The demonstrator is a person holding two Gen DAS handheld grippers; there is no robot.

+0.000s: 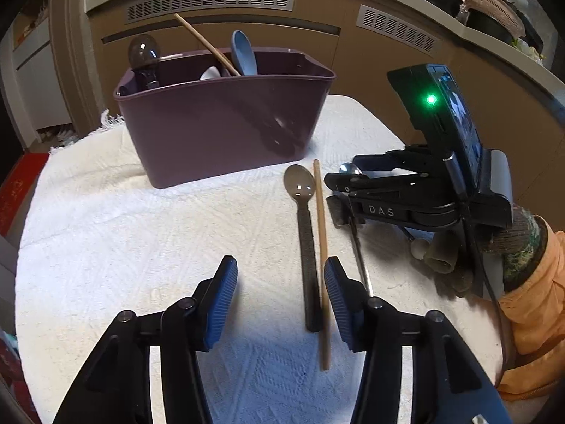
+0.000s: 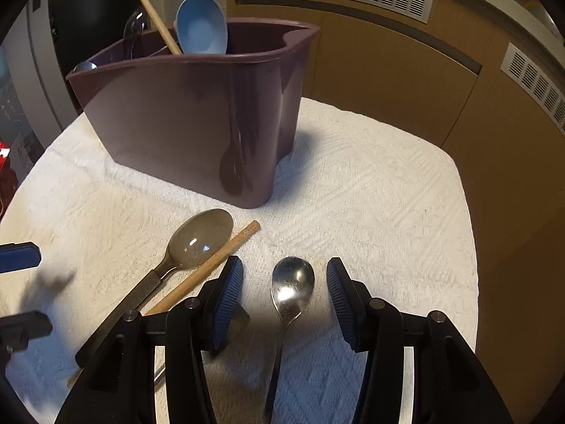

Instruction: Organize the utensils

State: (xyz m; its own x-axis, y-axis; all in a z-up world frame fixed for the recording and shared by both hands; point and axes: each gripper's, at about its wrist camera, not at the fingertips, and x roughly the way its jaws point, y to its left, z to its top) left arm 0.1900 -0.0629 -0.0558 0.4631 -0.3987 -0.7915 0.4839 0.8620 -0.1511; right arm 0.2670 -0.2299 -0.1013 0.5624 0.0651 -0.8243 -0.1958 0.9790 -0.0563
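A purple utensil caddy (image 1: pixel 226 123) stands on the white cloth and holds a blue spoon (image 1: pixel 243 53), a wooden chopstick (image 1: pixel 208 46) and a clear spoon (image 1: pixel 143 51). A grey spoon with a dark handle (image 1: pixel 305 233) and a wooden chopstick (image 1: pixel 322 261) lie side by side in front of it. My left gripper (image 1: pixel 280 289) is open, just above their near ends. My right gripper (image 2: pixel 284 296) is open, its fingers either side of a metal spoon (image 2: pixel 293 286) lying on the cloth. The caddy (image 2: pixel 197 127) also shows in the right wrist view.
The white textured cloth (image 1: pixel 123 233) covers the table. Tan cabinet fronts with vents (image 1: pixel 212 3) run behind. Dark pots and a pink strainer (image 1: pixel 494 7) sit on the counter at the far right. A small white object (image 1: pixel 420 247) lies under the right gripper.
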